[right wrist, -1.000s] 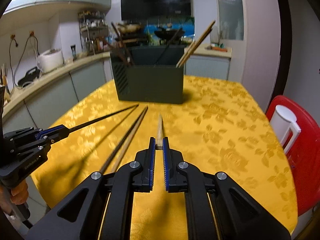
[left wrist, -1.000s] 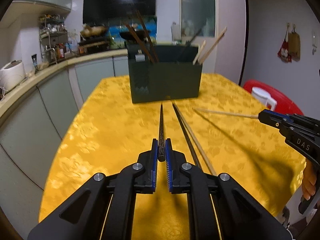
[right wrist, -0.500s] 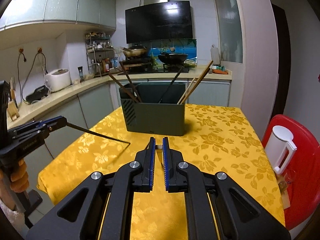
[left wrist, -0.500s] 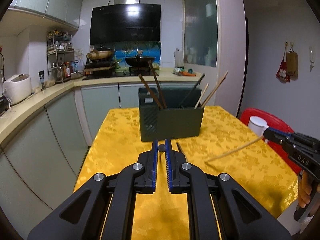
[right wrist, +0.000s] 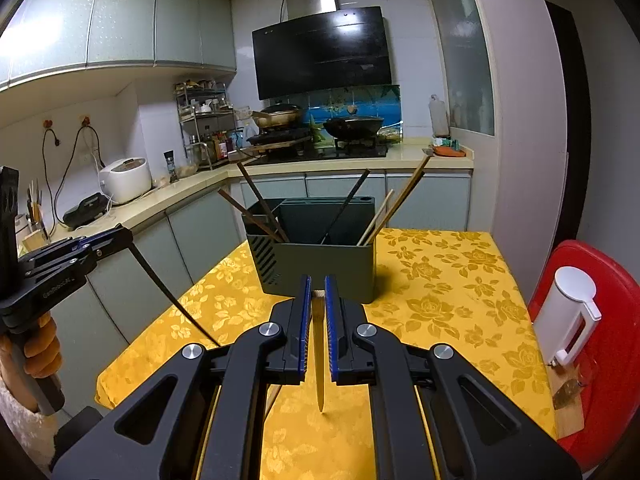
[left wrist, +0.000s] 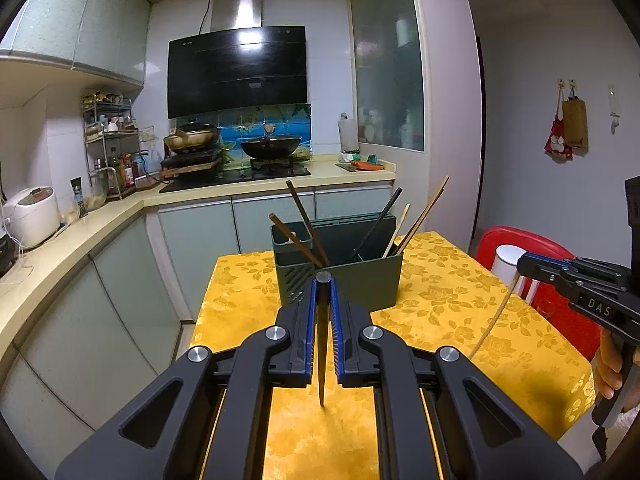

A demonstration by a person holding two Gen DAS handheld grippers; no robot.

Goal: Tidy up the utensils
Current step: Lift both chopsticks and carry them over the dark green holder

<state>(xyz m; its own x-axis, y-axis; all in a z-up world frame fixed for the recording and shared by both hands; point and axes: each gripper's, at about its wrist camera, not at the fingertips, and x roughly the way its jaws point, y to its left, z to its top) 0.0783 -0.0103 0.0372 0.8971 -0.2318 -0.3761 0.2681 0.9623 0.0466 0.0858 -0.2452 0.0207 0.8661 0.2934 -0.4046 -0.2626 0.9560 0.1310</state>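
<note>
1. While both grippers sit raised above the table, each pinches one chopstick by its thick end, thin tip hanging down toward the cloth.
2. Clamped between the blue pads of the left gripper (left wrist: pixel 323 280) is a slim dark chopstick (left wrist: pixel 322 344), round at the top and tapering to a point.
3. Closed on a pale wooden chopstick (right wrist: pixel 319 356) in the same way, the right gripper (right wrist: pixel 318 282) holds it near vertical.
4. Ahead of both stands a dark green box-shaped holder (right wrist: pixel 320 264) with slotted vents on its left side; brown, black and pale chopsticks lean out of it at angles.
5. It rests on the table (right wrist: pixel 448 300), covered by a glossy yellow cloth woven with roses.
6. A red plastic chair (right wrist: pixel 612 320) carrying a white jug (right wrist: pixel 568 316) sits at the table's right edge.
7. Behind are pale cabinets, a counter with a rice cooker (right wrist: pixel 126 180), and a wok (right wrist: pixel 354 126) on the stove.
</note>
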